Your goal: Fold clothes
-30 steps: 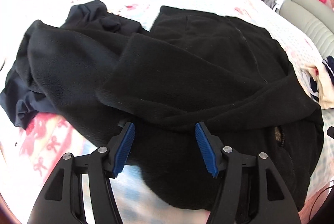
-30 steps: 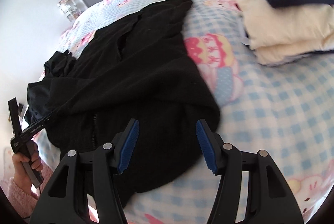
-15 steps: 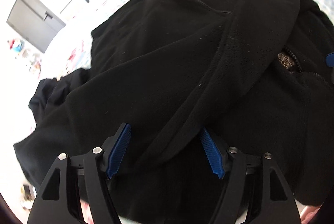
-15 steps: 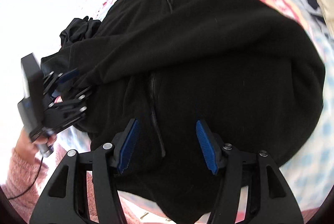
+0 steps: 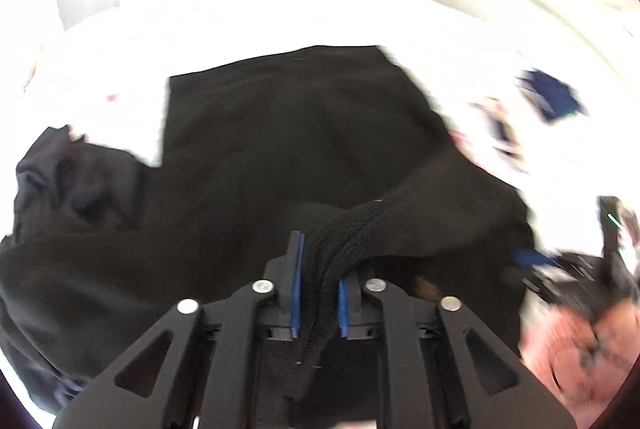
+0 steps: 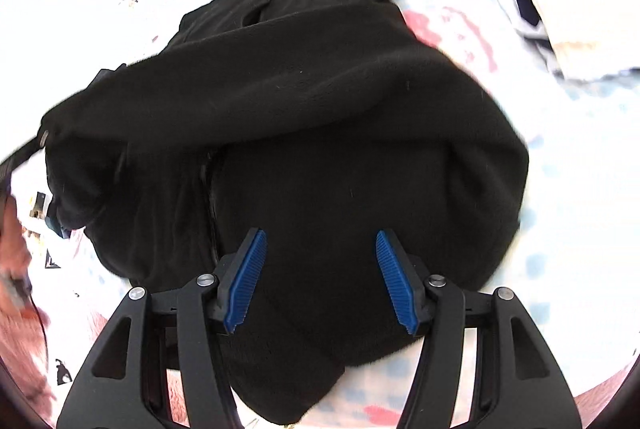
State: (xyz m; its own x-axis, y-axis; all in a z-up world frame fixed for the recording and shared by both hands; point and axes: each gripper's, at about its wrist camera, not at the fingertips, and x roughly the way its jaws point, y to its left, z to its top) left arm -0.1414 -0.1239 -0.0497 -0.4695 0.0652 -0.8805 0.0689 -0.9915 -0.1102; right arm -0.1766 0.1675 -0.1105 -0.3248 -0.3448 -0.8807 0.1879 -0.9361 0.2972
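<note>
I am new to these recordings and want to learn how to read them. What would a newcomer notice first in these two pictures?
First, the big black fleece jacket spread over the bed, filling both views. Next, the left gripper at the bottom of its view, closed on a bunched fold of that jacket, while the right gripper hangs open above the jacket's near part. A stack of folded clothes lies at the upper right.

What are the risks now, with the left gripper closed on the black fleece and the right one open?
1. The left gripper pinches only a thick bunched roll of the black fleece jacket; it may slip out.
2. The right gripper is open above the fleece, so pulling one-handed could drag the whole jacket.
</note>
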